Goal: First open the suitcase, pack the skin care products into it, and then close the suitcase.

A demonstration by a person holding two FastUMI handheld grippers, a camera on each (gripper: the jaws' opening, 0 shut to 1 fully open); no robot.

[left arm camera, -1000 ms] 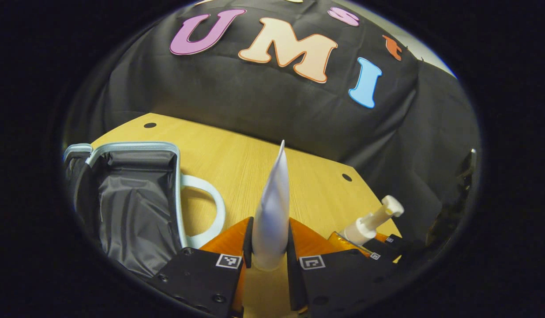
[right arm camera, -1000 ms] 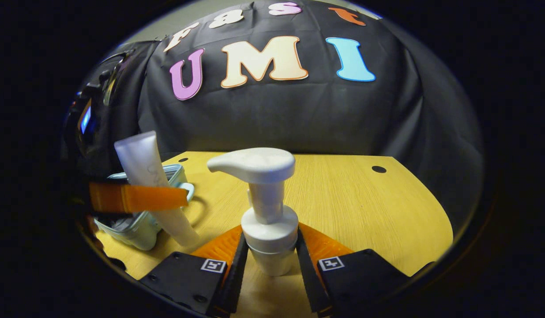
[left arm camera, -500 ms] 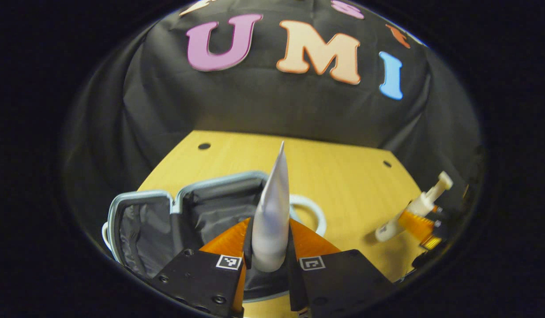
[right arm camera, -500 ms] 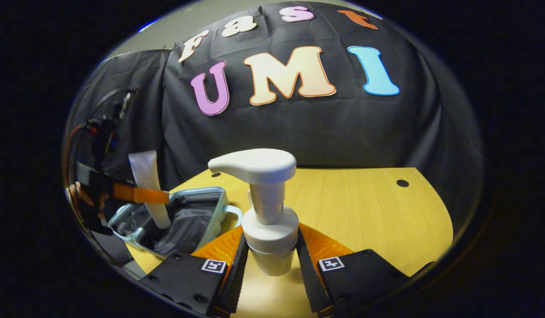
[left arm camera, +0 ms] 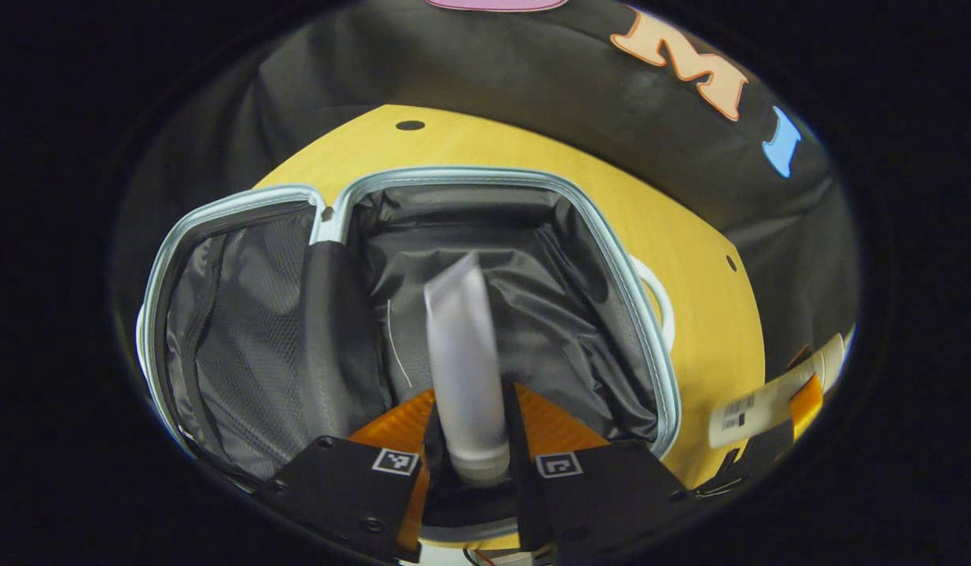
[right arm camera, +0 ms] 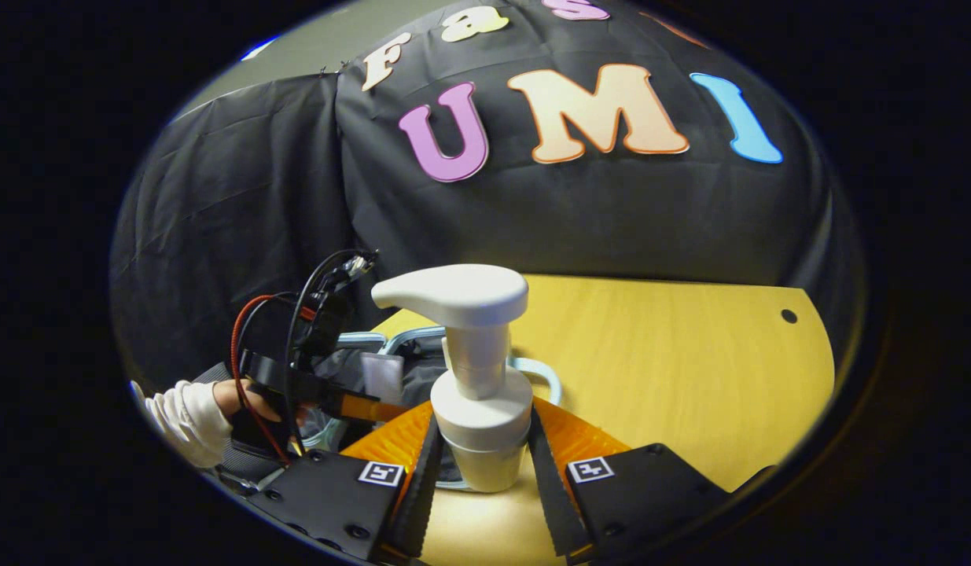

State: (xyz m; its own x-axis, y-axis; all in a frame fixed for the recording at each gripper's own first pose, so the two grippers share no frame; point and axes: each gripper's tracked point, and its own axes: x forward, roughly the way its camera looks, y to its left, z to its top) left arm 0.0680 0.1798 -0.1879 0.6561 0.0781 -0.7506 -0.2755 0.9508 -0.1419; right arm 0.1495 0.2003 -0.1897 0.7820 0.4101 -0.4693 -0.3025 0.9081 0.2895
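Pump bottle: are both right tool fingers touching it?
Touching. The right gripper view shows both fingers of the right tool pressed against the pump bottle, no gap.

left hand-held gripper (left arm camera: 467, 440) clamping a white tube (left arm camera: 463, 354), above the open suitcase (left arm camera: 485, 177), wooden table (left arm camera: 713, 314)

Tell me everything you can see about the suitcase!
The suitcase lies wide open on the wooden table, its two halves spread flat side by side. Its rim is pale blue, and a pale loop handle sticks out on one side. Inside, one half has crinkly dark grey lining; the other has a dark mesh panel. The left tongs hold a white tube over the lined half.
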